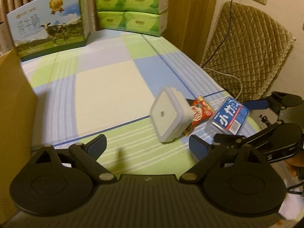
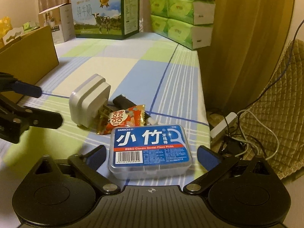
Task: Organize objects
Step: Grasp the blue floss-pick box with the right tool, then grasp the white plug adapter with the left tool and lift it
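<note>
Left wrist view: the left gripper (image 1: 147, 144) hangs over the checked cloth (image 1: 98, 87), jaws spread, nothing between the pads.
Plug (image 1: 170, 114): a white square adapter, standing tilted on the cloth just ahead of the left gripper, not touched by it.
Packet (image 1: 201, 112): a red and orange snack packet, lying behind the plug and touching it; one part is hidden by the plug.
Floss box (image 2: 150, 150): a clear plastic box with a blue label, lying flat near the right edge of the cloth, just beside the packet.
Right gripper (image 2: 151, 151): jaws spread, one finger on each side of the floss box; small gaps show, so the pads do not press it.
Black thing (image 2: 121, 100): a dark item behind the packet; I cannot tell what it is.
Carton (image 2: 38, 51): a brown cardboard wall at the left side of the cloth.
Milk box (image 2: 106, 15): it stands at the far end, with a cow picture.
Tissue packs (image 2: 180, 13): green, stacked at the far right corner.
Chair (image 1: 247, 49): it has a quilted cover, beside the table, with cables near it.
</note>
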Motion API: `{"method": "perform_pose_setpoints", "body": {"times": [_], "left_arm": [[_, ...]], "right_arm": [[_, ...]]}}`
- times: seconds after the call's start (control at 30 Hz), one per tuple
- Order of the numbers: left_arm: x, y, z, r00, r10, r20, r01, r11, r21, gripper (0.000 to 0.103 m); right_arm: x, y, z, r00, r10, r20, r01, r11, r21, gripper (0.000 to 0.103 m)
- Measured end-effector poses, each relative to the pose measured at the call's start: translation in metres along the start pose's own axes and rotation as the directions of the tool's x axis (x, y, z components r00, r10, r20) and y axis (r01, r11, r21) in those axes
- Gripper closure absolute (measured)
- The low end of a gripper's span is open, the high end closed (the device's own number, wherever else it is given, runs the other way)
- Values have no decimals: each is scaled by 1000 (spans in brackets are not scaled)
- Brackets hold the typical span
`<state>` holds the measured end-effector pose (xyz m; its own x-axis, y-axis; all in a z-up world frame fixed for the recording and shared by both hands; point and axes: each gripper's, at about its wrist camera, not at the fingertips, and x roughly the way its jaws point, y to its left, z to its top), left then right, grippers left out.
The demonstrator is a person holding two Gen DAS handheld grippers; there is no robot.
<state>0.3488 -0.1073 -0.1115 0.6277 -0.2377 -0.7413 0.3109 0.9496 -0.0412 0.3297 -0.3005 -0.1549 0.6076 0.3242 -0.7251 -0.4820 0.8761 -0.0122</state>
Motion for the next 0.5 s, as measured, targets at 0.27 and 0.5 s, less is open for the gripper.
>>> {"method": "perform_pose_setpoints", "body": {"times": [0.27, 0.5], "left_arm": [[24, -19, 9, 999, -44, 22, 42, 997, 72, 30], [36, -31, 12, 999, -22, 26, 19, 994, 111, 71]], "right_arm": [[-8, 3, -9, 1000, -14, 13, 14, 1000, 6, 19], [-20, 2, -18, 999, -38, 11, 37, 998, 51, 19]]}}
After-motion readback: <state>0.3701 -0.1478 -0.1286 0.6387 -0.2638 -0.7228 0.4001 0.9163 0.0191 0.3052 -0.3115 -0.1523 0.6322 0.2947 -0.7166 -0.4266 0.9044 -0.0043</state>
